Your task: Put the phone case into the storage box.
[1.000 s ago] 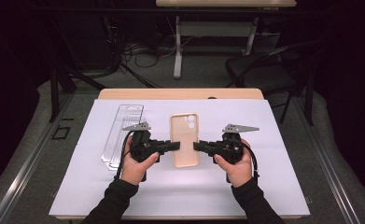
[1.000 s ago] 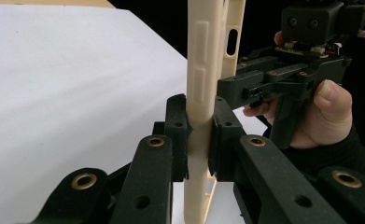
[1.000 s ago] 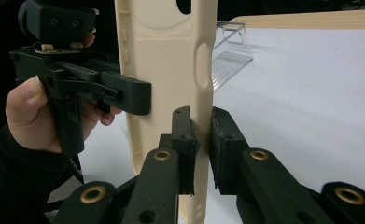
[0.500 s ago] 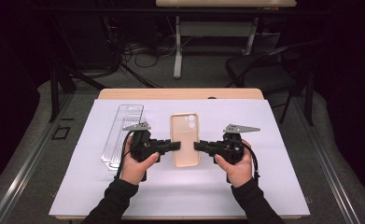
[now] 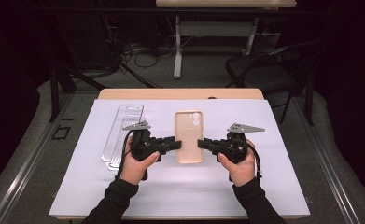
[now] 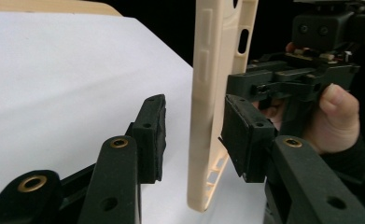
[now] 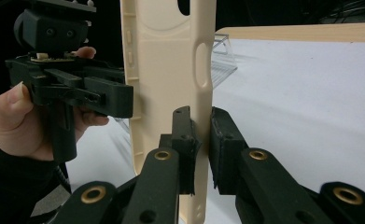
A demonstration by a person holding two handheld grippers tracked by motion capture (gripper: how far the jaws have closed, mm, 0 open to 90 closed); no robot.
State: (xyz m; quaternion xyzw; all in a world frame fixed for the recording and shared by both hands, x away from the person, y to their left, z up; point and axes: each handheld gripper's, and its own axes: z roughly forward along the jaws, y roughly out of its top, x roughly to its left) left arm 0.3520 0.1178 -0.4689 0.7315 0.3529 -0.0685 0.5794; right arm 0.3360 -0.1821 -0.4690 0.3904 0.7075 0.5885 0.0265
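Cream phone case held edge-on between two grippers, mid-table.

High view: the cream soft-plastic phone case (image 5: 189, 136) lies over the white mat (image 5: 283, 186); a clear plastic blister tray (image 5: 122, 135) to its left looks empty. Left gripper view: the left gripper (image 6: 194, 135) has just been opening, its pads clear of the case's rim. Right gripper view: the right gripper (image 7: 201, 154) pinches the side wall. Light, bendy, likely slippery; best gripped on the rim.

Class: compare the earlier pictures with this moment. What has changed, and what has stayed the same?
The left gripper has just been opening: its jaws now stand clear of the phone case edge between them, so it has let go. The right gripper stays clamped on the opposite edge. Both hands and the clear plastic tray stayed put.
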